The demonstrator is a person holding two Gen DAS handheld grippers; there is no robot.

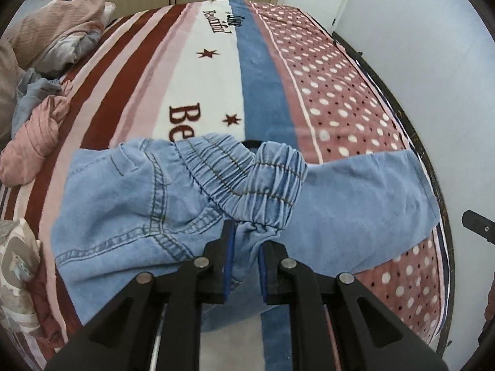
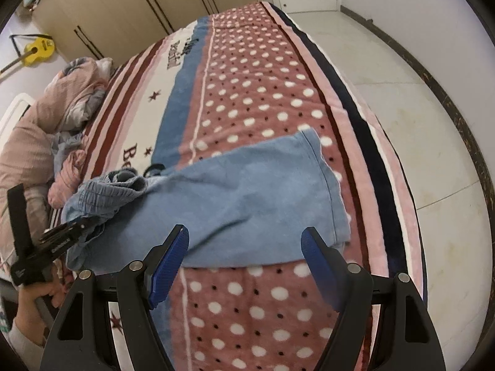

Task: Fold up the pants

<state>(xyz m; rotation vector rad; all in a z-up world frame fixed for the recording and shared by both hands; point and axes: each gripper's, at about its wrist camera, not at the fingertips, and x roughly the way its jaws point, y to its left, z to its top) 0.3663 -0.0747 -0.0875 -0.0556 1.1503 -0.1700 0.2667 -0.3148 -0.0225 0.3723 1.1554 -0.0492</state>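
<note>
Denim-blue elastic-waist pants (image 1: 173, 204) sprawl rumpled on the striped, polka-dot fleece blanket (image 2: 256, 99), left gripper (image 1: 246, 247) pinching waistband cloth between narrow jaws, right gripper (image 2: 244, 247) gaping wide near the leg, folding apparently barely begun.

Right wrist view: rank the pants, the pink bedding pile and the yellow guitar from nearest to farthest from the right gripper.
1. Pants, straight ahead of the open right gripper, on the blanket.
2. Pink bedding pile, far left, by the bed's head.
3. Yellow guitar, upper left, against the wardrobe.
</note>
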